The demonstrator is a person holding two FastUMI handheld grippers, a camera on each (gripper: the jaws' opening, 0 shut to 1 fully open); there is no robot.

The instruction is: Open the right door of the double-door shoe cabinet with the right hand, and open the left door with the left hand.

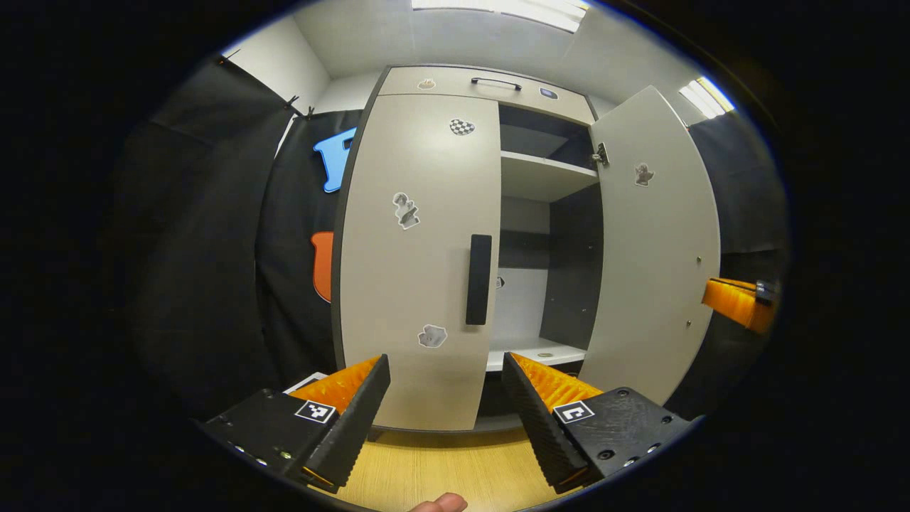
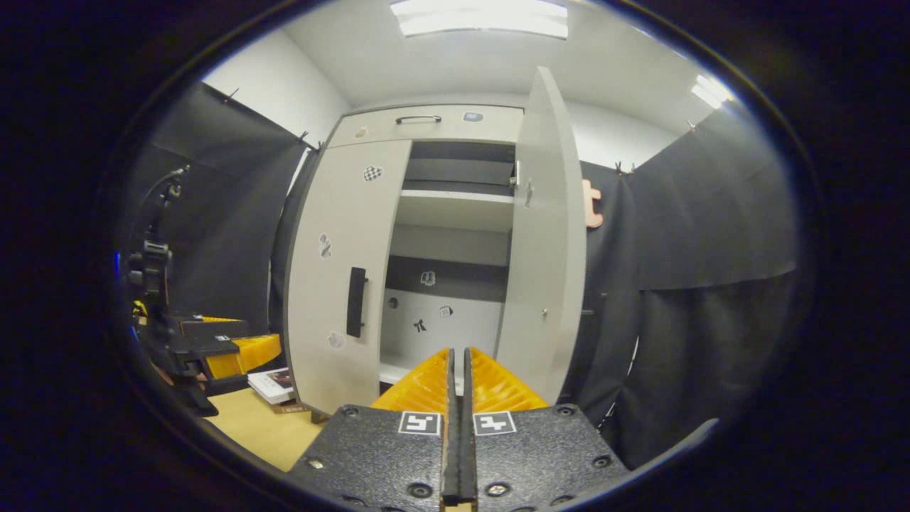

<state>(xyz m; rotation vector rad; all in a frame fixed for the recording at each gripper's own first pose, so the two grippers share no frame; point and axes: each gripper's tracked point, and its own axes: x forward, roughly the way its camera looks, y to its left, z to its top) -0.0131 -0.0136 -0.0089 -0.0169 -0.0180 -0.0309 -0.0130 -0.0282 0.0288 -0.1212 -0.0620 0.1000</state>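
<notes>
Shoe cabinet (image 1: 426, 82) of smooth matte grey board, small stickers on flat doors. Left door (image 1: 416, 263) closed, with upright black bar handle (image 1: 478, 279); right door (image 1: 654, 242) swung wide, showing pale shelves (image 1: 544, 174). Left hand-held gripper (image 1: 446, 398) spread open before left door, apart from it. Right hand-held gripper (image 2: 458, 380) closed on nothing, near right door's free edge.

Pale shoe cabinet (image 1: 426, 85) — right door (image 1: 650, 242) swung open, left door (image 1: 419, 263) shut.

Left gripper (image 1: 446, 380) jaws spread wide, right gripper (image 2: 459, 373) jaws closed together, gripping nothing
</notes>
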